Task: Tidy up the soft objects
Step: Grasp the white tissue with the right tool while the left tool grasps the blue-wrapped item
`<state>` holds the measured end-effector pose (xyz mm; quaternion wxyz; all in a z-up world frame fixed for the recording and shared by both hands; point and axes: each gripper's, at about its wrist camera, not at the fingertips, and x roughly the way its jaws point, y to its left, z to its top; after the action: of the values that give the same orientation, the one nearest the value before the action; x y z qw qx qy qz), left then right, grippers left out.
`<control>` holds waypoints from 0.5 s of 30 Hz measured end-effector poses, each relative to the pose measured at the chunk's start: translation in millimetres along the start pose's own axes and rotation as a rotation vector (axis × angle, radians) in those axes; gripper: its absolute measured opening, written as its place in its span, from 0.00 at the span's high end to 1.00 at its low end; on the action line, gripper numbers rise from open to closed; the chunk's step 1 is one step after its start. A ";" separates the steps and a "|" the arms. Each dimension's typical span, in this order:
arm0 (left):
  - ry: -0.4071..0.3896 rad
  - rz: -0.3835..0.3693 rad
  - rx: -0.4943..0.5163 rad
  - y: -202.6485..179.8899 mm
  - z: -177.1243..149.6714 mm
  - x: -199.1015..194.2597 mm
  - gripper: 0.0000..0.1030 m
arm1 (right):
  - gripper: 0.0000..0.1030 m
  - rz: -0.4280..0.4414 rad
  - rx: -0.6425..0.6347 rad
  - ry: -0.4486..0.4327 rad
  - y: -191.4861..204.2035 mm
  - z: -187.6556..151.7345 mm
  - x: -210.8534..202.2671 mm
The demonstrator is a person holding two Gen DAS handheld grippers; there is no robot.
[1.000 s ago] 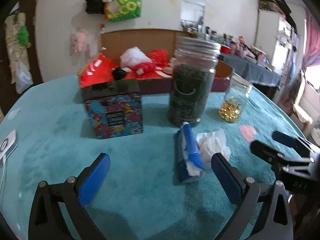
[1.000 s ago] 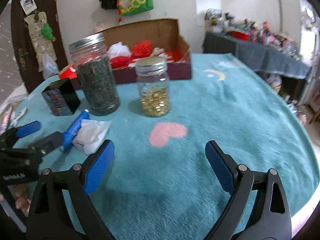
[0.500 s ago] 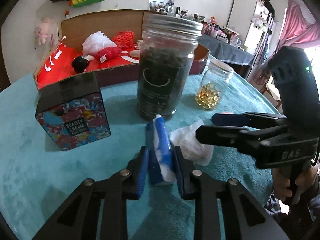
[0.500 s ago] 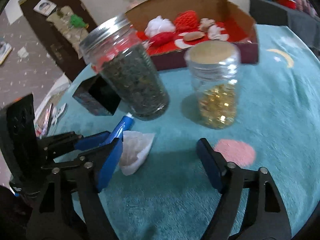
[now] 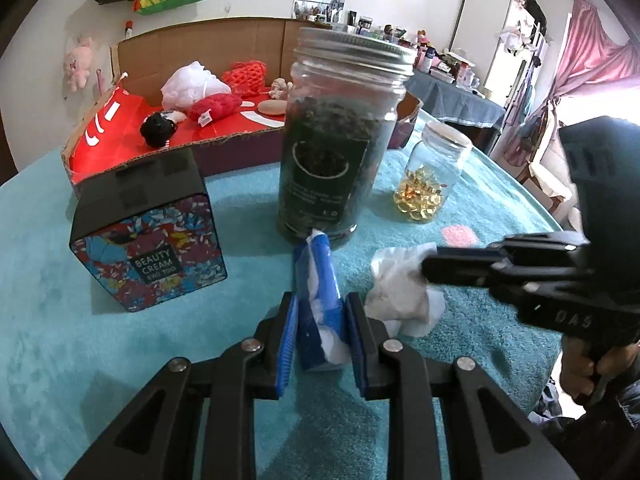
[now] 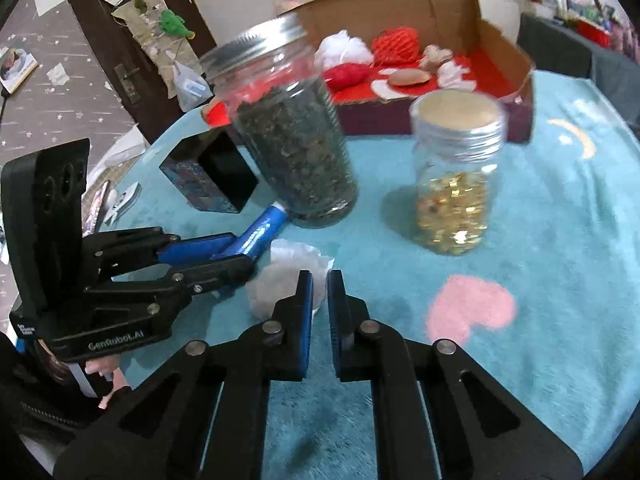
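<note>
A blue and white tissue pack lies on the teal cloth in front of the big jar. My left gripper is shut on its near end; it also shows in the right wrist view. A crumpled white tissue lies just right of the pack. My right gripper is nearly shut at the tissue's right edge, with a thin gap between the pads. Whether it pinches the tissue is unclear.
A tall jar of dark leaves stands behind the pack. A small jar of gold capsules stands to the right. A Beauty Cream box stands to the left. A cardboard box with soft items sits at the back.
My left gripper closed on the tissue pack. My right gripper moved left to the crumpled tissue and closed from wide open to nearly shut.
</note>
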<state>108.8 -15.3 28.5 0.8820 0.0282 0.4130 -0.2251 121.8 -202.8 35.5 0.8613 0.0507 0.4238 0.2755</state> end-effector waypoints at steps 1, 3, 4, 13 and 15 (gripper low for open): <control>0.000 0.005 0.004 -0.8 -0.4 -0.2 0.75 | 0.93 -0.018 0.001 -0.009 -1.9 -0.2 -3.9; -0.001 0.010 0.010 -1.7 -1.3 -0.7 0.75 | 0.93 -0.062 -0.002 -0.012 -7.2 -1.2 -10.4; -0.002 0.011 0.010 -2.0 -1.9 -0.9 0.75 | 0.93 -0.094 0.000 -0.021 -10.3 -2.1 -13.8; -0.025 0.052 0.019 1.6 -6.1 -10.0 0.57 | 0.92 -0.098 -0.034 -0.021 -5.7 -0.7 -11.1; -0.025 0.053 0.012 6.2 -7.4 -13.0 0.51 | 0.91 -0.097 -0.048 -0.012 -2.8 -0.4 -7.0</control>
<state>98.8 -3.1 32.3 0.8925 0.0415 0.3998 -0.2045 119.3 -208.8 39.2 0.8771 0.0113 0.4140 0.2433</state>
